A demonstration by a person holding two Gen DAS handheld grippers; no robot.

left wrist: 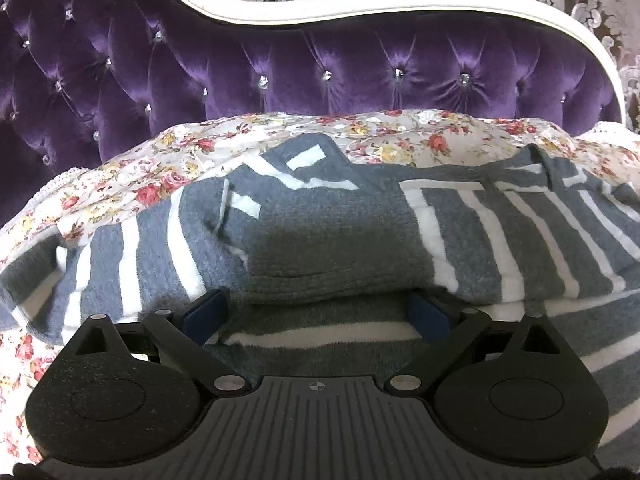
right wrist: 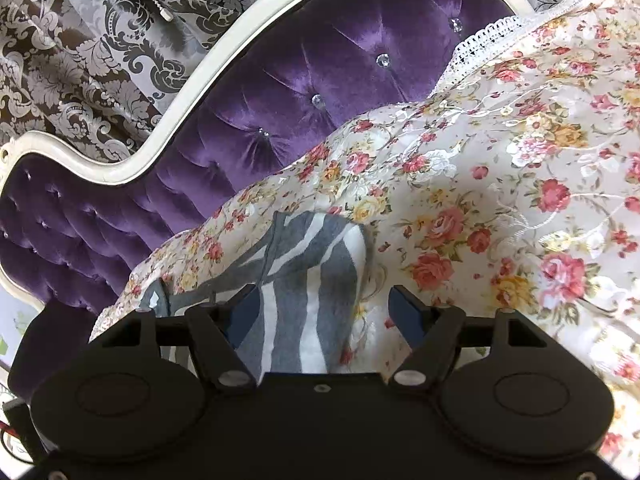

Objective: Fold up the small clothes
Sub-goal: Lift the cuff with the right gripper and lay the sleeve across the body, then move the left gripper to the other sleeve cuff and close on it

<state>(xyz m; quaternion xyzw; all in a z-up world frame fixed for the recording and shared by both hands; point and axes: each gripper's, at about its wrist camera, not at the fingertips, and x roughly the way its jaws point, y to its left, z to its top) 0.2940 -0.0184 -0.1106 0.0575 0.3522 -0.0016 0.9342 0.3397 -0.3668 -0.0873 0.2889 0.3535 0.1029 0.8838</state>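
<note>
A grey and white striped knit garment [left wrist: 328, 240] lies on the floral bedspread [left wrist: 400, 132]. A folded layer of it hangs over the tips of my left gripper [left wrist: 320, 300]. The blue fingers stand wide apart and the tips are hidden under the fabric. In the right wrist view an end of the same striped garment [right wrist: 304, 280] lies between the fingers of my right gripper [right wrist: 324, 304]. Those jaws stand wide open and touch nothing.
A purple tufted headboard [left wrist: 280, 68] with a white frame rises behind the bed, also in the right wrist view [right wrist: 320, 72]. Patterned damask curtains [right wrist: 80, 40] hang behind it. The floral bedspread [right wrist: 500, 200] bulges to the right with a lace edge.
</note>
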